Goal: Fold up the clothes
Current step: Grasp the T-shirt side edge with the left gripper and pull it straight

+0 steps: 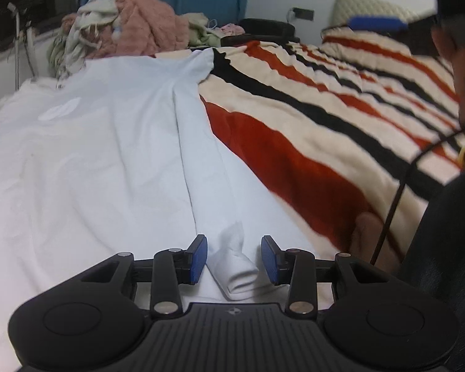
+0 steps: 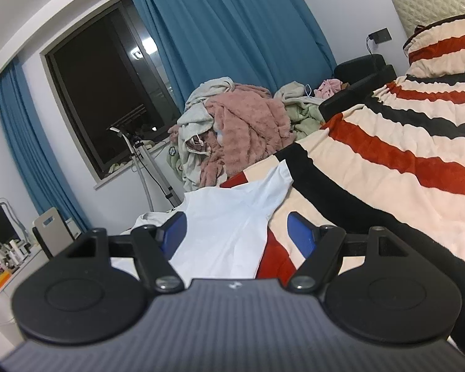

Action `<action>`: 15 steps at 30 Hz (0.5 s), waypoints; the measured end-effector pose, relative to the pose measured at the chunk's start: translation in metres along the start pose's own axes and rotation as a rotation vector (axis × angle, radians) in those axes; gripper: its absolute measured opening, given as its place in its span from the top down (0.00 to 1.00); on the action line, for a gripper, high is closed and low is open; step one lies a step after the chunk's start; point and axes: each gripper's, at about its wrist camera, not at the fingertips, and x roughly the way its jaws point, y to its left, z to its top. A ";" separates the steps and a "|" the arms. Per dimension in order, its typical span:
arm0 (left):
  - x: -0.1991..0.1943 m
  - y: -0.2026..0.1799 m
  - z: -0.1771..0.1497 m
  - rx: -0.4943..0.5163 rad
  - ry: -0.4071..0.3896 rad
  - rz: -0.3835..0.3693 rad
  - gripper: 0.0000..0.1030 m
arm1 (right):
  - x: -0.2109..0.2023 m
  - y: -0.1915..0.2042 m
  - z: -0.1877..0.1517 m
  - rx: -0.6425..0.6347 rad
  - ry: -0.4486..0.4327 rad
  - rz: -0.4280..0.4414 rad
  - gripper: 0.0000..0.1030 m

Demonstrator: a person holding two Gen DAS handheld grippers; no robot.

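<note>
White shirt (image 1: 114, 142) lies flat on striped blanket (image 1: 325, 117) (on the bed). L claw (image 1: 234, 259) spread, straddling a rolled fold w/o pinching. R claw (image 2: 237, 234) spread above shirt's edge, holding nothing.

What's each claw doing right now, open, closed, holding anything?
Left claw: open, a rolled bit of the white garment between its fingers, ungripped.
Right claw: open, holding nothing, above that garment.

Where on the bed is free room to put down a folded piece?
Free: the striped blanket right of the white shirt, up to the pillow. Crowded: the clothes pile at the far edge by the curtain. The shirt covers the left side. Both claws, left and right, are open.
</note>
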 end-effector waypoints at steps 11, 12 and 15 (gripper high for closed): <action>-0.014 -0.015 0.028 -0.132 -0.116 -0.268 0.96 | -0.015 -0.005 0.005 0.023 -0.087 0.054 0.28; -0.011 -0.021 0.032 -0.134 -0.113 -0.297 0.96 | -0.016 -0.004 0.006 0.020 -0.094 0.063 0.28; 0.010 -0.043 0.040 -0.123 -0.079 -0.317 0.96 | -0.015 -0.003 0.007 0.008 -0.089 0.069 0.28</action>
